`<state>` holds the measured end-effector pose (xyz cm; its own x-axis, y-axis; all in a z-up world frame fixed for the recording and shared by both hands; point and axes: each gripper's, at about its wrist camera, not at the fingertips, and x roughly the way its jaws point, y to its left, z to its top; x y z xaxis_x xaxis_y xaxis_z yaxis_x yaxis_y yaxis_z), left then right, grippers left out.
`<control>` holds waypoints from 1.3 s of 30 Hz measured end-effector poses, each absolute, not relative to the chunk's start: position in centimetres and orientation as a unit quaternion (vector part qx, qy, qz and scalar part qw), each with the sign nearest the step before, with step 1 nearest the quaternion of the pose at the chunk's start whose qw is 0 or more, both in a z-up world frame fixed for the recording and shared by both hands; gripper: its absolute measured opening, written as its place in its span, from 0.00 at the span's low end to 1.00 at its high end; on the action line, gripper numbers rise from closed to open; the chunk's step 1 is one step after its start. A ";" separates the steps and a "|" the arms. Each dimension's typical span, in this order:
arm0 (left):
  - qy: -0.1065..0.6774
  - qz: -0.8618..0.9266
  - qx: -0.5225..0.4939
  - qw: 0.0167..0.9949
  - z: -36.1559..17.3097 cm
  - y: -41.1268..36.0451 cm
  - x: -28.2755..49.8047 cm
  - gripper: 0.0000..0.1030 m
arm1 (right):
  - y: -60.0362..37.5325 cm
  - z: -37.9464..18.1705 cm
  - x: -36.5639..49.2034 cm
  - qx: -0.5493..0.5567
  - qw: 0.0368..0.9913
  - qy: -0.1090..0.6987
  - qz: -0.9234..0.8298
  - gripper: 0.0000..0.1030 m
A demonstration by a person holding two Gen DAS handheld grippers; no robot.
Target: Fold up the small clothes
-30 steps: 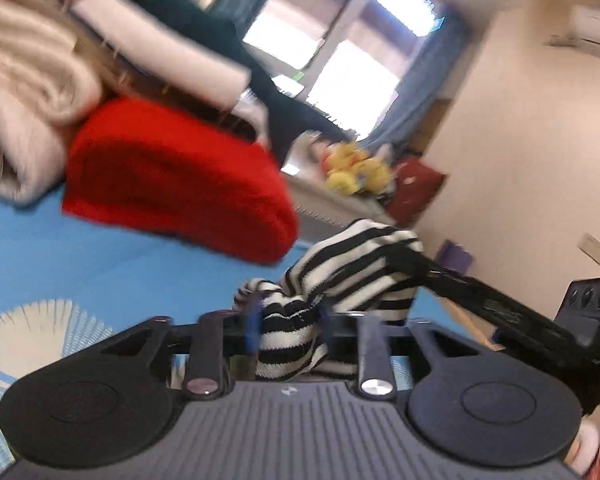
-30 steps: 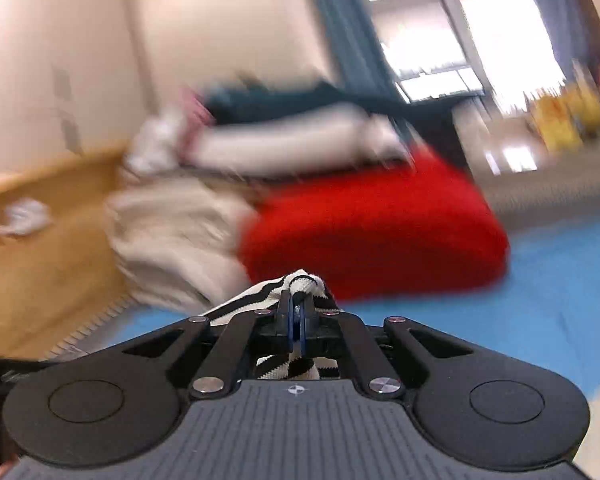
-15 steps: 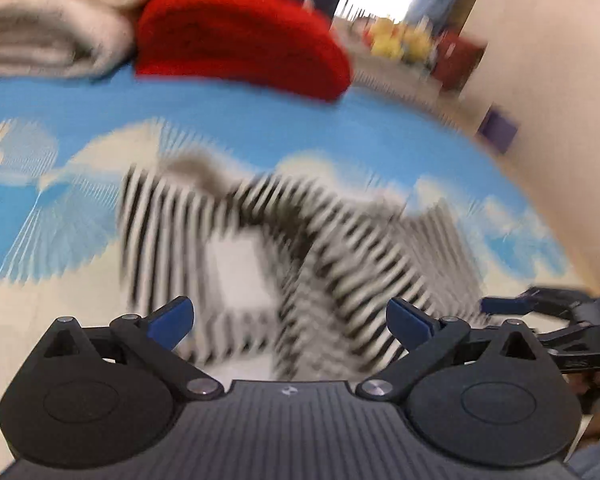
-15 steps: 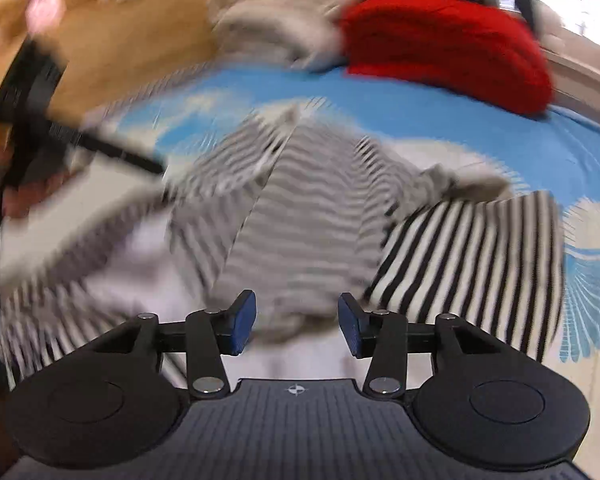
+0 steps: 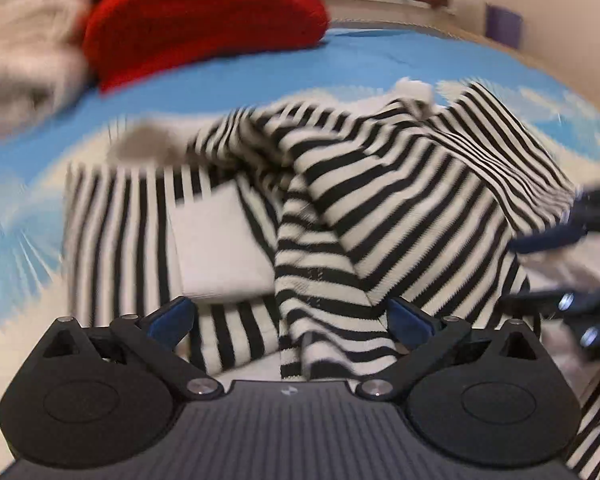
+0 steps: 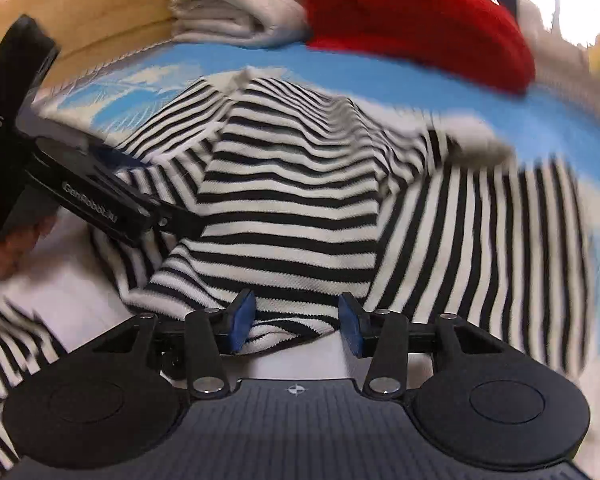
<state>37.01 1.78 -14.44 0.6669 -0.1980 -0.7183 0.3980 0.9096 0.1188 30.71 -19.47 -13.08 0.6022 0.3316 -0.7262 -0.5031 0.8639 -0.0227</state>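
Note:
A black-and-white striped garment (image 5: 380,200) lies rumpled on the blue and white patterned surface (image 5: 340,60); it also fills the right wrist view (image 6: 300,192). My left gripper (image 5: 290,318) is open, its blue pads wide apart just above the garment's near edge. My right gripper (image 6: 296,322) is open, its pads on either side of the garment's hem without pinching it. The left gripper shows at the left of the right wrist view (image 6: 92,196), the right gripper blurred at the right of the left wrist view (image 5: 572,264).
A folded red knit (image 5: 204,16) and a pile of beige folded clothes (image 5: 24,56) lie at the far end; both show in the right wrist view, the red (image 6: 420,20) and the beige (image 6: 236,4). A wooden edge (image 6: 80,12) runs at the left.
Both grippers were shut on the striped garment and held it up a second ago. They have opened and dropped it, and now hover low over it on the surface.

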 end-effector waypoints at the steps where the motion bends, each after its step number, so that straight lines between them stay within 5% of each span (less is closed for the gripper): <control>1: 0.363 -0.164 0.147 0.905 -13.3 1.4 36.4 1.00 | -19.7 -12.0 30.4 -0.102 0.889 0.383 0.230 0.49; 11: 0.294 -0.107 0.080 0.946 -2.6 5.5 19.3 1.00 | -26.3 3.6 13.1 0.067 0.954 0.226 0.187 0.77; 16: 0.305 -0.084 0.061 0.947 -0.4 6.9 10.0 1.00 | -27.4 6.5 2.6 0.072 0.961 0.221 0.151 0.79; 24: 0.330 -0.039 0.055 0.942 0.6 9.0 1.6 1.00 | -26.7 5.5 -6.7 0.054 0.962 0.242 0.119 0.79; 39: 0.318 -0.020 0.047 0.947 0.9 10.1 -0.9 1.00 | -26.3 3.5 -8.2 0.061 0.954 0.274 0.101 0.79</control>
